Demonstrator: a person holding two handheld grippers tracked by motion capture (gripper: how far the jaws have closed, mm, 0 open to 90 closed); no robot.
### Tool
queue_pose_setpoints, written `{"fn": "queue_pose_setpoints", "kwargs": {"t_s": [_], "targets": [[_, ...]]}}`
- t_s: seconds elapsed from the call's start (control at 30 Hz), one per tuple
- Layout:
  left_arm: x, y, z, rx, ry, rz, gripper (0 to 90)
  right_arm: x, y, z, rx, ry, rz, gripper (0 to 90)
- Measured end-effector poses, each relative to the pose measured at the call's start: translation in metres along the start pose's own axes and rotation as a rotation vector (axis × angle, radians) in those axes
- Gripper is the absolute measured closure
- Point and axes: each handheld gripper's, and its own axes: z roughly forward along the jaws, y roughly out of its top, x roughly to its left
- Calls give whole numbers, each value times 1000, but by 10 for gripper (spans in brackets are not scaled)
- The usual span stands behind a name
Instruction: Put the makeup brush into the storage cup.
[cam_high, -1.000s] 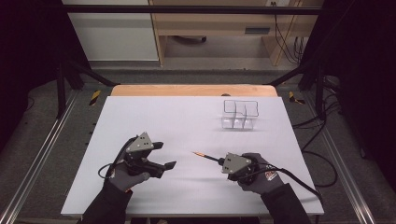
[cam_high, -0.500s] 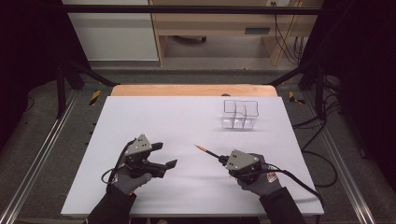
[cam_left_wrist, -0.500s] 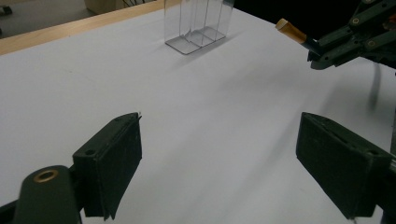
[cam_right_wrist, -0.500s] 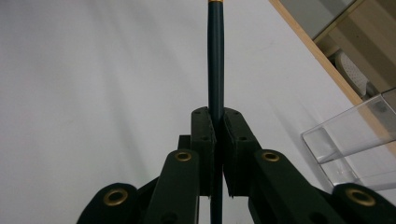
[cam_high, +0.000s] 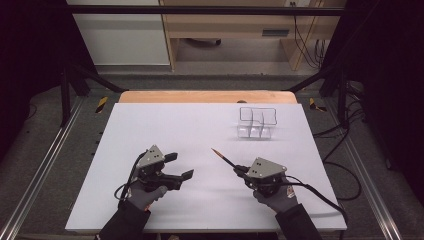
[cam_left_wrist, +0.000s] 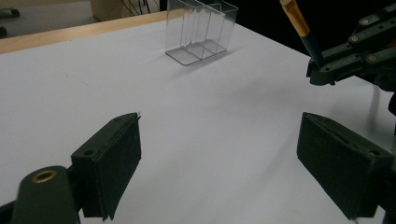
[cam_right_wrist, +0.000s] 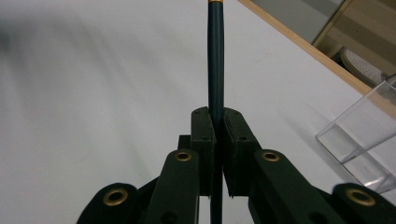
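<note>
- Seated at the near edge of a white counter (cam_high: 200, 125), a person is working a hand-held gripper in each gloved hand, both forearms coming in from below in the high view.
- At the person's right, the right hand-held gripper (cam_high: 239, 170) is pinching a slim dark pen (cam_high: 224, 158) with an orange-gold tip; its jaws are pressed flat against the barrel, as the right gripper view is showing, with the pen (cam_right_wrist: 215, 60) running straight out between them.
- From above, the pen is pointing up and away from the person toward the counter's middle, its tip lifted off the white surface; from the left gripper view, its orange end (cam_left_wrist: 296, 18) is rising at a slant above the right hand-held gripper (cam_left_wrist: 322, 70).
- At the person's left, the left hand-held gripper (cam_high: 179, 166) is hovering low over the counter with its jaws spread wide and nothing between them; the left gripper view is showing bare white counter in the gap between its two black pads.
- Farther back on the right half of the counter, a clear plastic organizer (cam_high: 257, 122) with upright dividers is standing well apart from both hand-held grippers; it is also showing in the left gripper view (cam_left_wrist: 201, 30) and at the edge of the right gripper view (cam_right_wrist: 364, 140).
</note>
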Motion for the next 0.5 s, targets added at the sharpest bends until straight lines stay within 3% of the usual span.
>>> {"fn": "queue_pose_setpoints", "kwargs": {"t_s": [0.5], "targets": [[-5, -1, 4, -70, 16, -70, 129, 0, -7, 6, -35, -4, 106, 844]]}}
